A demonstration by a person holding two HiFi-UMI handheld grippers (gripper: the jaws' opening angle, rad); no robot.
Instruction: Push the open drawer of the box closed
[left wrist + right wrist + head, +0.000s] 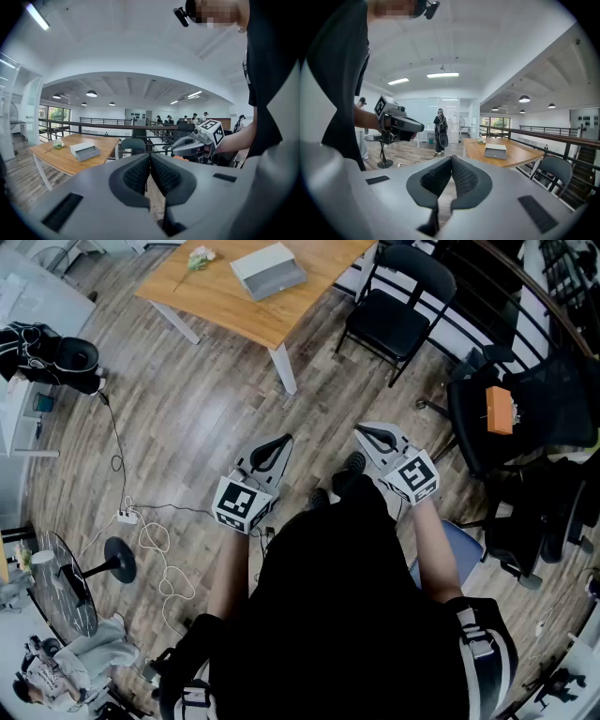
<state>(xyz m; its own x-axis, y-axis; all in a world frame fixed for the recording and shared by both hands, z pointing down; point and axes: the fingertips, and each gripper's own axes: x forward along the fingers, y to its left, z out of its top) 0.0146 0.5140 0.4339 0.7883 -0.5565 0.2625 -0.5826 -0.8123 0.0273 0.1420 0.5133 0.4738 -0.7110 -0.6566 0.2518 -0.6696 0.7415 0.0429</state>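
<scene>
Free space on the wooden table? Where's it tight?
Bare wood along the near edge of the table, in front of the box, and between the box and the small green item. Tight at the right end: a black chair stands close beside it.

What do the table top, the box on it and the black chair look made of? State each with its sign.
Table top: wood or wood veneer, matte; warm brown grain.
Box: plastic or painted metal, unclear; flat grey, smooth.
Chair: probably metal tube frame; thin black legs.
</scene>
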